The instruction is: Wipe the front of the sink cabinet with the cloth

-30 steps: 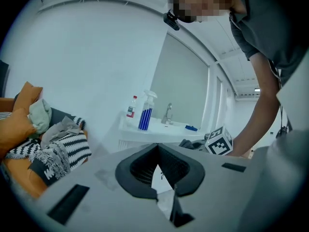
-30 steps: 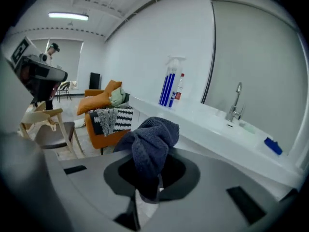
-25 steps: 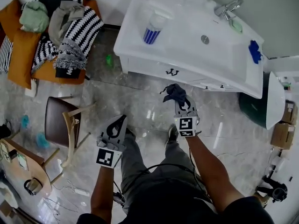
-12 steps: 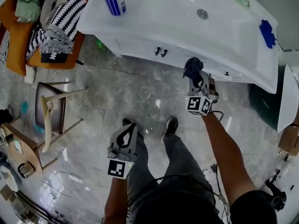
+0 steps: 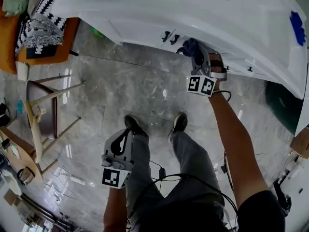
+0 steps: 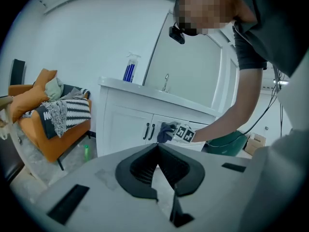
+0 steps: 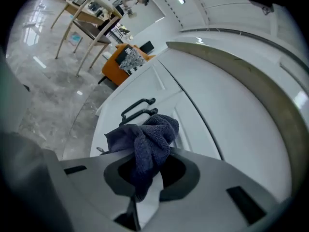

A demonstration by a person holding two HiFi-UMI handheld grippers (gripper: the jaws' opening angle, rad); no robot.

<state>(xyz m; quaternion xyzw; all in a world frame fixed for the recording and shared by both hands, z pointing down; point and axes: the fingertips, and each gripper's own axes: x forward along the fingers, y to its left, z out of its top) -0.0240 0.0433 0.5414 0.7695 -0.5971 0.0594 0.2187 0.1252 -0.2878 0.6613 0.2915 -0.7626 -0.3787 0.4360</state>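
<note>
Sink cabinet (image 5: 140,29) front is reached: the right gripper (image 5: 195,53) has come up to it in the last second, the left gripper (image 5: 120,144) hangs low, jaws together and empty; the dark cloth (image 7: 150,138), clamped in the right jaws, sits beside the handles (image 7: 139,109), so wiping can begin

No legible text, labels or numbers

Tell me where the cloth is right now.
In the head view, the dark blue cloth sits upper right of centre, clamped in the right tongs at the white cabinet front, just right of the two black door handles.
</note>
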